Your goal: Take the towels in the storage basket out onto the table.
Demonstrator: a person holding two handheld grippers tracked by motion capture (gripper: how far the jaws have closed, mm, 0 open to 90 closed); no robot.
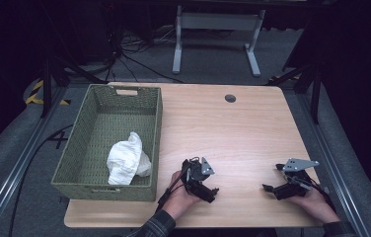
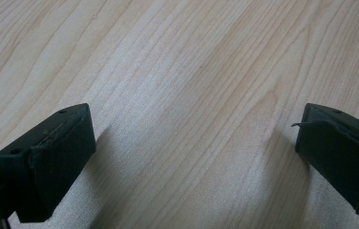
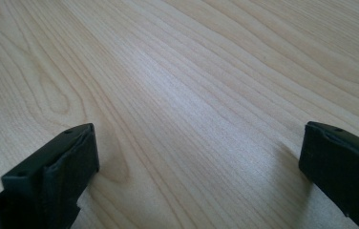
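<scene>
**Two grippers with jaws wide, one basket, one white cloth**

The person holds two grippers low over the wooden table (image 1: 233, 128). The left gripper (image 1: 208, 190) is in the left hand (image 1: 181, 197), and its jaws stand wide apart; in the left gripper view there is only bare wood grain between them (image 2: 194, 143). The right gripper (image 1: 272, 185) is in the right hand (image 1: 316, 202), and its jaws are also wide apart, again with bare wood between them (image 3: 196, 148). Neither pair of jaws holds anything.

There is one green woven basket (image 1: 85, 133) on the table, well apart from the left jaws, on their outer side. Inside it lies one crumpled white cloth (image 1: 127, 160), in the near part of the basket. The right jaws are still farther from the basket, with the left gripper between. One small round grommet (image 1: 230, 98) sits at the far edge of the table.
</scene>
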